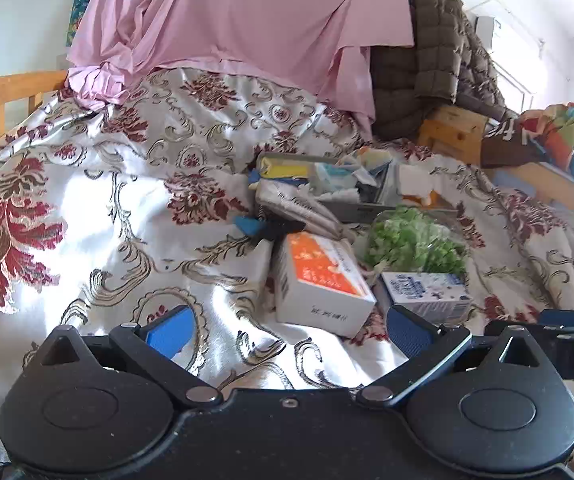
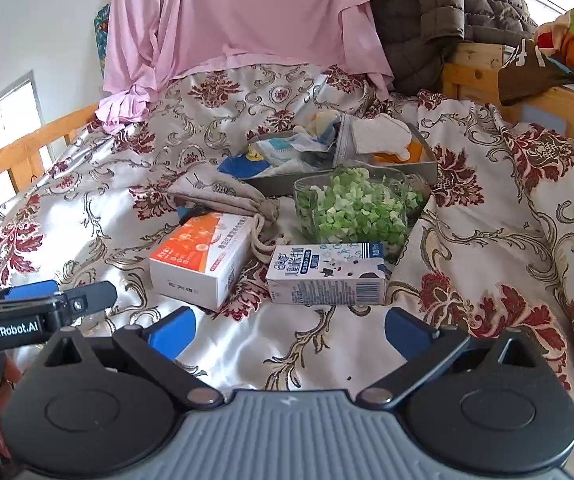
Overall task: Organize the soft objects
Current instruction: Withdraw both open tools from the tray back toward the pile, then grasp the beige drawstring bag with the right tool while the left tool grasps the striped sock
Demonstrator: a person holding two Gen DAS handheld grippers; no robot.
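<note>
On the floral bedspread lie an orange-and-white box (image 1: 321, 280) (image 2: 203, 260), a blue-and-white milk carton (image 1: 427, 294) (image 2: 327, 274), a clear bag of green pieces (image 1: 415, 240) (image 2: 357, 208) and a beige drawstring pouch (image 1: 299, 208) (image 2: 223, 194). Behind them a grey tray (image 1: 351, 210) (image 2: 283, 182) holds packets and white cloth items. My left gripper (image 1: 287, 330) is open and empty, just short of the box. My right gripper (image 2: 289, 330) is open and empty, just short of the carton. The left gripper's fingers (image 2: 67, 300) show at the right view's left edge.
A pink sheet (image 1: 239, 20) (image 2: 247, 12) and a dark quilted jacket (image 1: 435, 56) (image 2: 455, 8) hang at the bed's far end. Wooden bed rails (image 1: 7, 92) (image 2: 27, 152) run on the left, a wooden frame with colourful clothes (image 2: 559, 52) on the right.
</note>
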